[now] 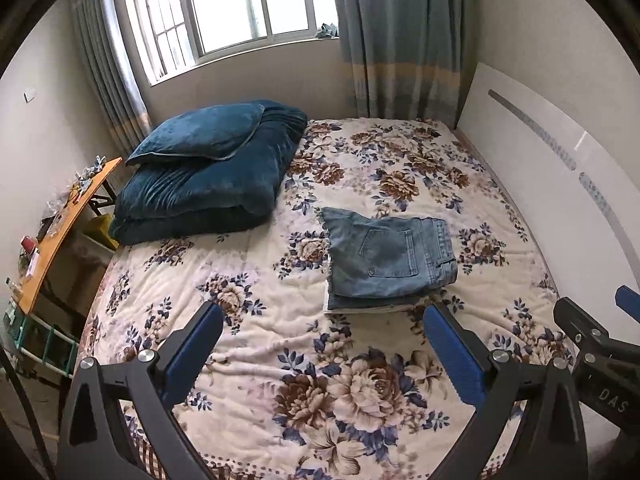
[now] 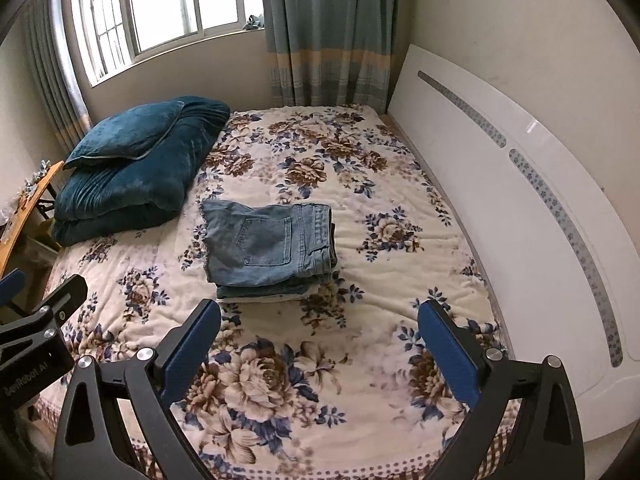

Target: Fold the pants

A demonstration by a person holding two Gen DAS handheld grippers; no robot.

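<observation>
Readable writing is sparse: "DAS" on the right tongs point(image 1: 600, 344) body at the left view's edge, and roughly "GenRobot.AI" on the neighbouring body in the right view. Both left tongs point(image 1: 324, 328) and right tongs point(image 2: 320, 324) hang with jaws wide apart, holding nothing, above the bed point(image 1: 260, 344). The folded pants point(image 1: 390, 258) lie just ahead of them, bare floral cover between, a headboard point(image 2: 520, 200) bounding the right and a blue quilt point(image 1: 208, 176) ahead-left.

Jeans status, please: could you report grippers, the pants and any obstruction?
Left gripper and right gripper open, empty. Jeans folded on bed, untouched. Blue quilt apart; nothing in the way.
</observation>
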